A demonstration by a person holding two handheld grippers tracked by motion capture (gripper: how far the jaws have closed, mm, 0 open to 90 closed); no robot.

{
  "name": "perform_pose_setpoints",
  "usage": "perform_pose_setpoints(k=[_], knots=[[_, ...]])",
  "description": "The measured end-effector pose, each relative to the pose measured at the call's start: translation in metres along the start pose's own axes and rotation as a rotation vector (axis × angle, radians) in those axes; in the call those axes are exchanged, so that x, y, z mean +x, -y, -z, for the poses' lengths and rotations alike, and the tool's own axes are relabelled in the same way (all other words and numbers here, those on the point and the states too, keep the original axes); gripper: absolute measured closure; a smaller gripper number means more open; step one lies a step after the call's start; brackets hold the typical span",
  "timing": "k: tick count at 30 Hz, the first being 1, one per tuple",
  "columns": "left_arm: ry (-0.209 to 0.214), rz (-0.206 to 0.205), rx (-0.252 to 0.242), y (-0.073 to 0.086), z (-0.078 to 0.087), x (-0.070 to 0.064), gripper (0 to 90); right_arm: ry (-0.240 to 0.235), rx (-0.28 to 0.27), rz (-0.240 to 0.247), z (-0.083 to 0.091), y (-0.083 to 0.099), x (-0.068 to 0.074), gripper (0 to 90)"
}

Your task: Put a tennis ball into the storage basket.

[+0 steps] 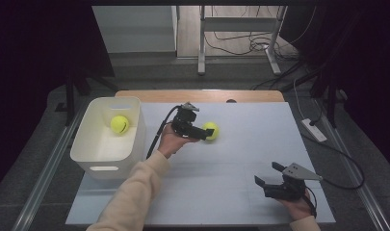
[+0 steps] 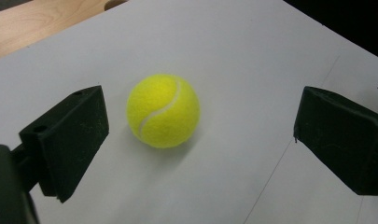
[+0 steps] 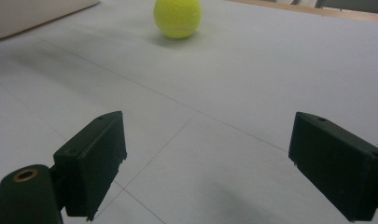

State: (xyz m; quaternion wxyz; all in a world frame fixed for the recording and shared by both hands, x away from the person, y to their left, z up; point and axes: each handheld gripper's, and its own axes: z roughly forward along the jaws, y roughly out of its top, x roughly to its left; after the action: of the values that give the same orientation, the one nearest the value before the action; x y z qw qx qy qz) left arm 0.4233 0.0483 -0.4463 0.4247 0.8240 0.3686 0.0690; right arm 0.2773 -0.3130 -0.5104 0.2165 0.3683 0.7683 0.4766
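Progress: roughly halfway by my read. One tennis ball (image 1: pixel 119 124) already sits in the white bin (image 1: pixel 135 144); a second ball (image 1: pixel 212 130) is on the worktop, not yet gripped.
Left gripper (image 1: pixel 202 134): jaws spread wide, released, nothing held. In the left gripper view the second ball (image 2: pixel 163 110) lies between the jaws, nearer the left one, touching neither.
Right gripper (image 1: pixel 268 175): also released, jaws wide apart, idle near the worktop's front right corner, well apart from both balls. Its view looks across the bare sheet to the second ball (image 3: pixel 177 17) far off.
Second ball location: mid worktop, toward the back edge, right of the bin.
Bin location: back left corner of the worktop, overhanging its left edge a little.
Left to do: close on the ball, lift, carry left, drop in the bin.
Ball: round, fuzzy yellow felt, white curved seam; likely rolls if nudged by one jaw first.
Bin: smooth matte plastic, rounded corners, slot handle on the front wall.
Worktop (image 1: pixel 240 192): flat pale grey sheet with faint seam lines, wooden strip showing along the back edge.
Jaws: black blocky pads, matte, slightly scuffed.
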Motion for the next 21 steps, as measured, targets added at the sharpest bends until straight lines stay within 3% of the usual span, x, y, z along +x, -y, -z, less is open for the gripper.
perform_pose_setpoints(k=[21], knots=[[-0.016, 0.003, 0.035, -0.001, -0.029, 0.005, 3.9, -0.001, 0.000, 0.000, 0.000, 0.000, 0.000, 10.9]])
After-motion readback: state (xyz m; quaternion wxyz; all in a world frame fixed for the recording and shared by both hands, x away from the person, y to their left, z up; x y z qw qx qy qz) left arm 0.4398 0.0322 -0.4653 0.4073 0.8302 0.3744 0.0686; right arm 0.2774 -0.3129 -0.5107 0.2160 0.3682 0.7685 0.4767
